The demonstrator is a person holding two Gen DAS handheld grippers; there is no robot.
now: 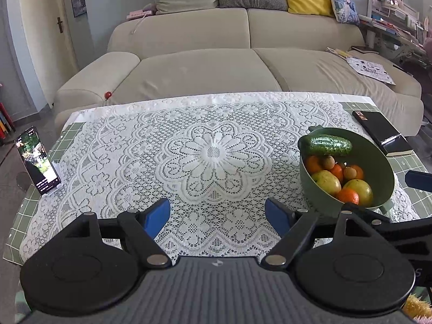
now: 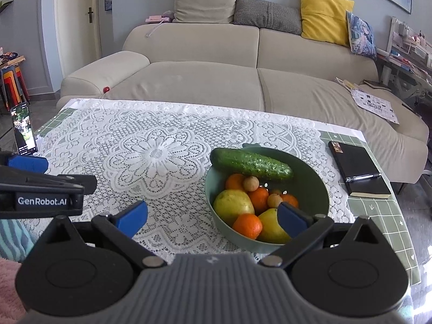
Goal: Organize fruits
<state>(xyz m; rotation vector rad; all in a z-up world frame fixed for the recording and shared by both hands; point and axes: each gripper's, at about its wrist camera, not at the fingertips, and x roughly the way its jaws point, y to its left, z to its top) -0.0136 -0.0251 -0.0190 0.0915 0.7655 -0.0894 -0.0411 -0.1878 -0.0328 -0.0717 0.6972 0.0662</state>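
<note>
Already piled in the green bowl on the tabletop: oranges, yellow fruit, small brown ones, with a cucumber bridging the rim. Left gripper and right gripper both spread wide, holding nothing. Risk: nudging that loosely balanced cucumber off, or sending round fruit rolling over the lace

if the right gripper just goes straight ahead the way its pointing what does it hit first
Probably the green bowl: the open right gripper points at its near left rim, about where an orange lies. Depth is hard to judge.
</note>
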